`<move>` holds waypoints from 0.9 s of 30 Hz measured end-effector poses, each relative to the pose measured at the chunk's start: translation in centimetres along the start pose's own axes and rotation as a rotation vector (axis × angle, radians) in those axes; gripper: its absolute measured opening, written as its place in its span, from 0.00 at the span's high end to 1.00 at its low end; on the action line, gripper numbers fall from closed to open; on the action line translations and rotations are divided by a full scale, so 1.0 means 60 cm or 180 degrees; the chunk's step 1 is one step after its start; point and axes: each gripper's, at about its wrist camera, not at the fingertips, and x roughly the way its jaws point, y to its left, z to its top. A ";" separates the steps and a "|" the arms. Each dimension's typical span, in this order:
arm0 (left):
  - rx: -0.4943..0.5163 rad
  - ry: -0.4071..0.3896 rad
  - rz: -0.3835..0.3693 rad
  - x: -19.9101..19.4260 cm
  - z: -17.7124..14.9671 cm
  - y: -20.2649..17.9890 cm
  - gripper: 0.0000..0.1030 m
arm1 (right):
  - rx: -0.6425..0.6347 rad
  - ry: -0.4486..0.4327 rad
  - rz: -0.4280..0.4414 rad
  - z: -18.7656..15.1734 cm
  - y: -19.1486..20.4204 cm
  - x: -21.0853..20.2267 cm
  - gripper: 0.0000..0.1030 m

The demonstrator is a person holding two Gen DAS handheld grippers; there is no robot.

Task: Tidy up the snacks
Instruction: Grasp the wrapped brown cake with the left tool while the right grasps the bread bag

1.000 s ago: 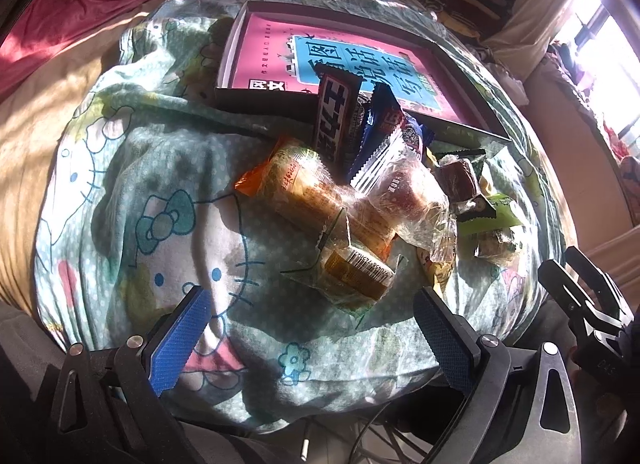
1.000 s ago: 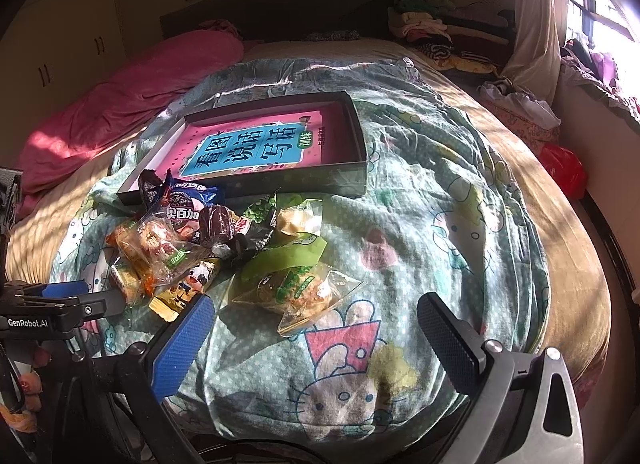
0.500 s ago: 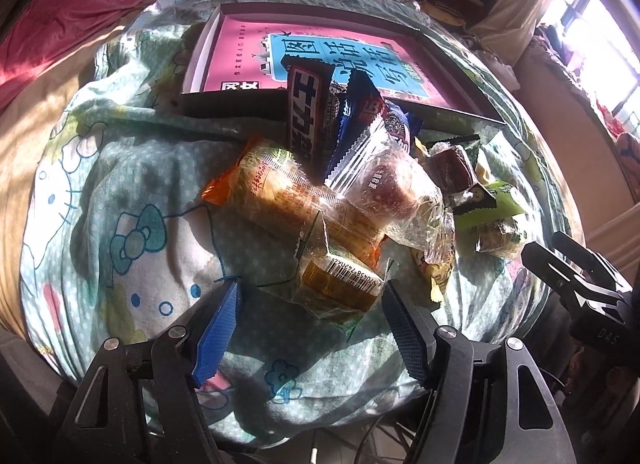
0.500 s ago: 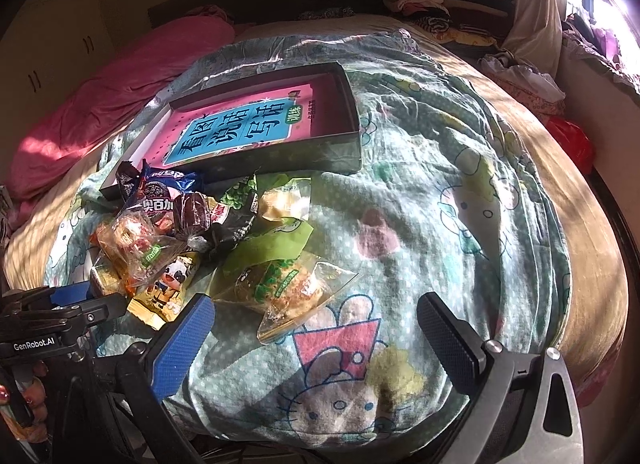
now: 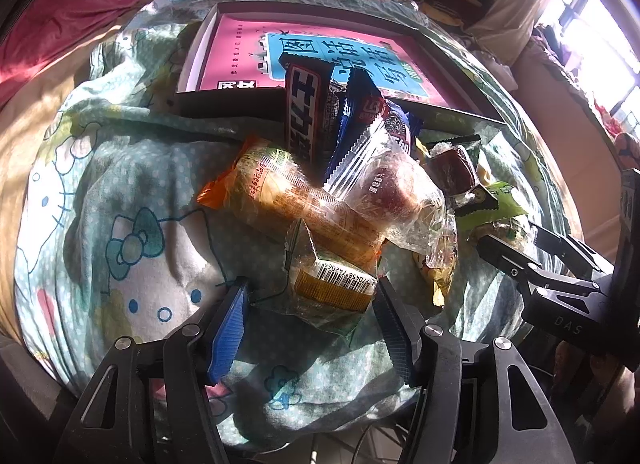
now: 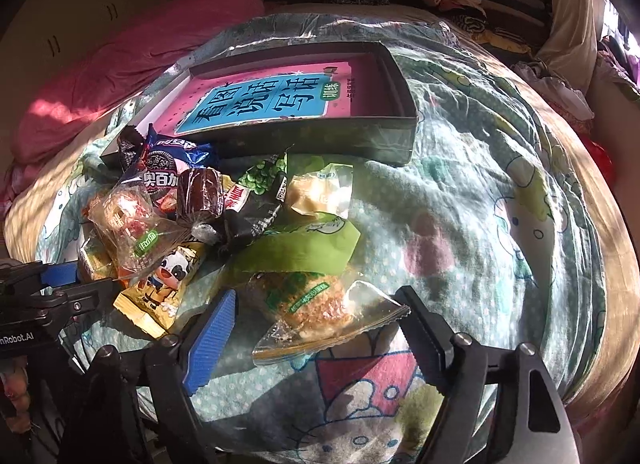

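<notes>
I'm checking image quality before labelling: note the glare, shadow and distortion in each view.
Left wrist view: blown-out window at upper right, sun glare on the clear snack wrappers, strong fisheye bending.
Right wrist view: dappled sun and shade across the quilt, dark corners, the tray curves with the lens.

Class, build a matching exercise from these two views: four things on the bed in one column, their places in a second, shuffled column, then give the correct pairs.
Things
1. barcode packet
2. green-labelled cake packet
3. pink book
4. cookie packet

Places
A. inside the dark tray
B. between the left claw fingers
C. leaning on the tray's near wall
D. between the right claw fingers

Pairs: 1-B, 2-D, 3-A, 4-C
</notes>
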 end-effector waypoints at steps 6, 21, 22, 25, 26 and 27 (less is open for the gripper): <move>-0.0021 -0.0001 -0.0014 -0.001 0.000 0.004 0.43 | 0.0115 -0.0034 0.0184 -0.001 -0.016 -0.007 0.37; -0.0200 0.0003 -0.0132 -0.021 -0.001 0.026 0.46 | 0.0501 -0.0190 0.0039 -0.010 -0.077 -0.060 0.37; -0.0218 -0.0010 -0.0128 -0.024 0.000 0.029 0.46 | 0.0533 -0.0209 0.0001 -0.010 -0.083 -0.064 0.37; -0.0261 -0.0068 -0.0117 -0.033 0.004 0.037 0.46 | 0.0639 -0.0256 -0.0072 -0.010 -0.101 -0.070 0.37; -0.0282 -0.0102 -0.0115 -0.037 0.006 0.040 0.47 | 0.0678 -0.0266 -0.0073 -0.010 -0.106 -0.071 0.37; -0.0306 -0.0137 -0.0131 -0.040 0.009 0.043 0.47 | 0.0715 -0.0277 -0.0075 -0.010 -0.111 -0.072 0.38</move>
